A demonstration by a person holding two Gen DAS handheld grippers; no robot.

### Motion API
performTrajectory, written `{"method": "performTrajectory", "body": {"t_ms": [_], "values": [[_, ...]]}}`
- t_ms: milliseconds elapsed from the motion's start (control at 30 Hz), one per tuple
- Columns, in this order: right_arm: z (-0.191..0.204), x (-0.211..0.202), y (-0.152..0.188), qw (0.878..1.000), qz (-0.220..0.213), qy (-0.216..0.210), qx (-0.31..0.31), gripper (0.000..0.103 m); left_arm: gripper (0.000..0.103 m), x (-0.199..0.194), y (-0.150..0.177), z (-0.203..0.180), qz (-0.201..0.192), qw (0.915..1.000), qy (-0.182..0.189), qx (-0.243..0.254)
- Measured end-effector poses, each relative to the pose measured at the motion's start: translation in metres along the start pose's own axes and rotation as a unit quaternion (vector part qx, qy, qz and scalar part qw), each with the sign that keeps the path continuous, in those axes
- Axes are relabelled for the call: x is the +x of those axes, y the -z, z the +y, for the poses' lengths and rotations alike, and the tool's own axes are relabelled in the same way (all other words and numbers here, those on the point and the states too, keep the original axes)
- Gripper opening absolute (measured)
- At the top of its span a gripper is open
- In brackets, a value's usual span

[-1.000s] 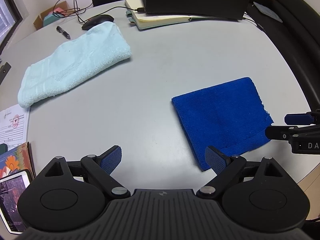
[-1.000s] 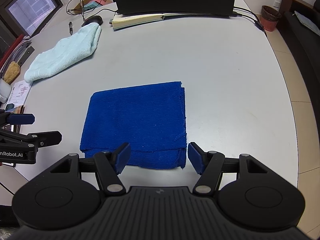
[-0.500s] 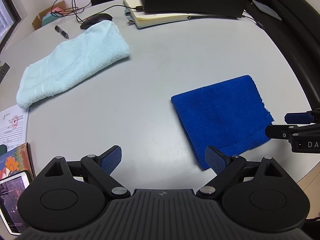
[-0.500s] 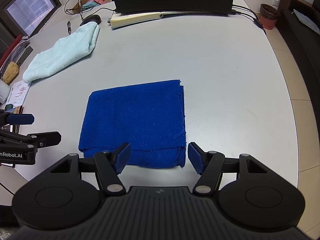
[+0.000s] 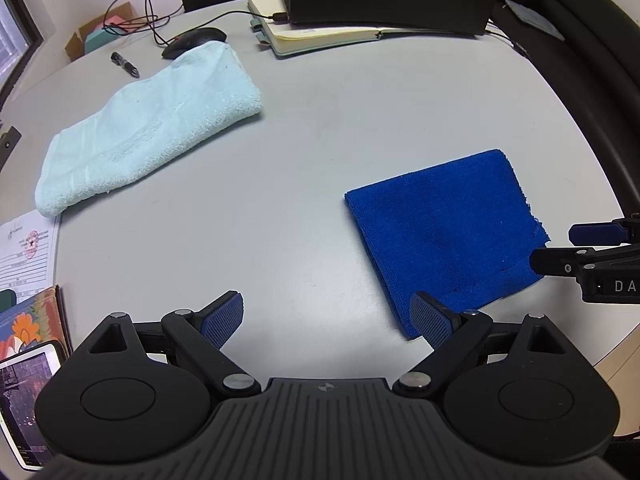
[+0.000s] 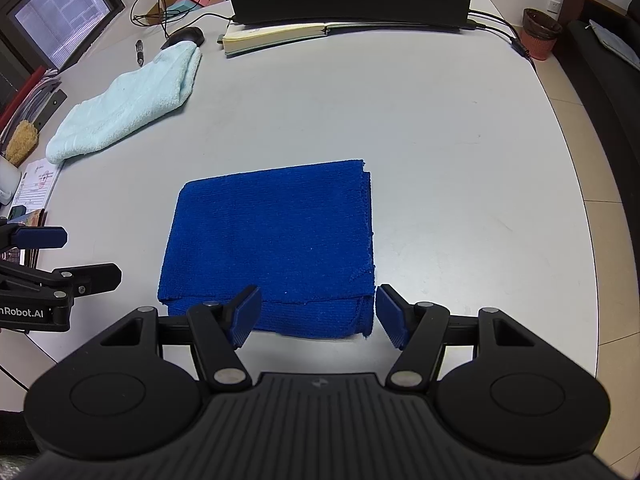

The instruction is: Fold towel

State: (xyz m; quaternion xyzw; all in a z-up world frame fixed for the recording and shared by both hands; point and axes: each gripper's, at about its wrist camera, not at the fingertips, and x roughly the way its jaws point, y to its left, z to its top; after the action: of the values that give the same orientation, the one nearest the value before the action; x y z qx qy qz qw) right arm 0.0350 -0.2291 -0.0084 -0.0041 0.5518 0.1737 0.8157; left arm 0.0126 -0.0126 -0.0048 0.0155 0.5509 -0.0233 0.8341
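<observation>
Towel [image 5: 148, 132] beside mouse [image 5: 194, 40]

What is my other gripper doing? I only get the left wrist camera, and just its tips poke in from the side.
Observer: The right gripper is open. In the right wrist view its jaws straddle the near right corner of the blue towel, and the pads press on nothing.
Operator: Is the towel folded?
Observer: Yes. From that side you can see a folded-over layer along its near edge and stacked layers down its right side.
Operator: Is there anything on the floor?
Observer: A brown basket stands on the floor past the far right edge of the table.
</observation>
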Motion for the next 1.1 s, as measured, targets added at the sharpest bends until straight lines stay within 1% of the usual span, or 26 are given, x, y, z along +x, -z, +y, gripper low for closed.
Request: {"method": "performTrajectory", "body": {"t_ms": [267, 500, 767, 833, 900, 1033, 1100], "values": [[-0.001, 0.001, 0.001, 1.000, 0.001, 0.004, 0.001, 0.064, 0.092, -0.003, -0.001, -0.005, -0.009, 0.9998, 0.001, 0.016], [-0.007, 0.000, 0.004, 1.000, 0.001, 0.007, 0.006, 0.064, 0.091, -0.005, -0.006, -0.022, -0.017, 0.9985, 0.008, 0.051], [-0.020, -0.005, 0.011, 1.000, -0.001, 0.015, 0.023, 0.064, 0.091, -0.003, -0.013, -0.042, -0.020, 0.9965, 0.021, 0.078], [-0.025, -0.007, 0.013, 0.999, -0.001, 0.017, 0.028, 0.064, 0.090, -0.002, -0.014, -0.049, -0.021, 0.9957, 0.026, 0.087], [-0.029, -0.008, 0.015, 0.999, -0.002, 0.019, 0.033, 0.064, 0.086, -0.002, -0.016, -0.055, -0.022, 0.9945, 0.032, 0.097], [-0.037, -0.012, 0.020, 0.999, -0.005, 0.024, 0.038, 0.064, 0.082, -0.002, -0.020, -0.074, -0.028, 0.9904, 0.053, 0.125], [-0.042, -0.014, 0.022, 0.999, -0.008, 0.026, 0.041, 0.064, 0.079, -0.003, -0.021, -0.083, -0.032, 0.9878, 0.064, 0.139]]}}
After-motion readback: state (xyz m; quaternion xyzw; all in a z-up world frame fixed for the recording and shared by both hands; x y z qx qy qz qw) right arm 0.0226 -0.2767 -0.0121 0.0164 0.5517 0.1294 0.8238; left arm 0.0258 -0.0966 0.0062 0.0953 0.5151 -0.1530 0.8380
